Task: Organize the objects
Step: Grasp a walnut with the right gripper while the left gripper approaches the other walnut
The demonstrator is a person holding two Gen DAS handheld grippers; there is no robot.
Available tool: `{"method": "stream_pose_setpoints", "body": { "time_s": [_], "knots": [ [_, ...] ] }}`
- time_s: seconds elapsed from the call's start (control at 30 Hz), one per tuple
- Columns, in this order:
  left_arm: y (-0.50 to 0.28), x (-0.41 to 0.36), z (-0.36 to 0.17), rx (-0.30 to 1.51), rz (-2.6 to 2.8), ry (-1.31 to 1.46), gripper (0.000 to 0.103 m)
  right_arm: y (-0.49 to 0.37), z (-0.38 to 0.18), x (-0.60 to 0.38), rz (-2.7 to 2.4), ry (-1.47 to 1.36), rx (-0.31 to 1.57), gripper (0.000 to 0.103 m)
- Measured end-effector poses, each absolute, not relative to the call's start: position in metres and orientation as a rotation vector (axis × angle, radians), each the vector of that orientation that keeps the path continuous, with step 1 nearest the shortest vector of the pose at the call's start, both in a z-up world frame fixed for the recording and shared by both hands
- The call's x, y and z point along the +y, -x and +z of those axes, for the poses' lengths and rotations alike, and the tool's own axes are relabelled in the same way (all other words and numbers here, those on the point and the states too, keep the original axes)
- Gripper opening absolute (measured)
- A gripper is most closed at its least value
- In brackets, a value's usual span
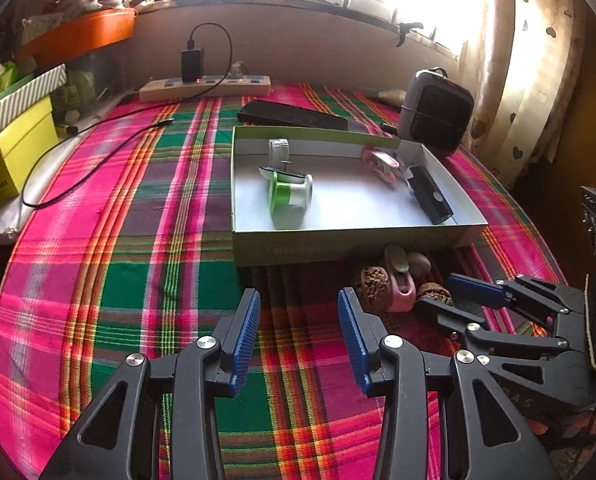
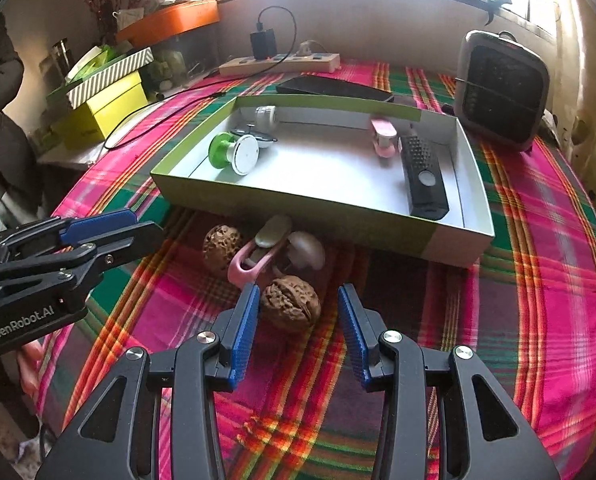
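Two grippers, left gripper (image 1: 298,340) jaws apart — empty, right gripper (image 2: 297,336) jaws apart around walnut (image 2: 290,304) — left pad touching

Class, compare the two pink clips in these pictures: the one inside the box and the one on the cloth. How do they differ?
The clip in the box lies inside the tray beside the black remote; the clip on the cloth lies outside the box, among two walnuts and a pale mushroom-shaped thing. The one on the cloth lies nearer the right gripper. Both are pink and untouched.
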State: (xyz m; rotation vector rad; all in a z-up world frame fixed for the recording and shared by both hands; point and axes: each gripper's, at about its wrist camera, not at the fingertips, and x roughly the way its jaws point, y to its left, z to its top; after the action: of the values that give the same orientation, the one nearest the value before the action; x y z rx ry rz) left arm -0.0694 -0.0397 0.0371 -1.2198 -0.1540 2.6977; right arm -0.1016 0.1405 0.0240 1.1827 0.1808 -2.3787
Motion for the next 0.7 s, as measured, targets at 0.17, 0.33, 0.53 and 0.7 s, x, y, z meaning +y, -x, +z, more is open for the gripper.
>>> {"method": "stream_pose_setpoints", "body": {
  "time_s": [0.17,0.33,0.53,0.7],
  "knots": [
    [0.072,-0.036,0.037,-0.158,2.681,1.220,0.039,0.102,0.021,0.141,-2.379,-1.187,0.183,0.042],
    [0.075,-0.031,0.036,-0.161,2.655,1.217,0.039,0.100,0.021,0.141,-2.389,-1.174,0.194,0.032],
    [0.078,-0.027,0.036,-0.173,2.628,1.209,0.039,0.101,0.022,0.145,-2.406,-1.173,0.200,0.032],
    [0.082,-0.022,0.036,-0.181,2.603,1.203,0.039,0.102,0.021,0.151,-2.421,-1.178,0.191,0.032]
  ]
}}
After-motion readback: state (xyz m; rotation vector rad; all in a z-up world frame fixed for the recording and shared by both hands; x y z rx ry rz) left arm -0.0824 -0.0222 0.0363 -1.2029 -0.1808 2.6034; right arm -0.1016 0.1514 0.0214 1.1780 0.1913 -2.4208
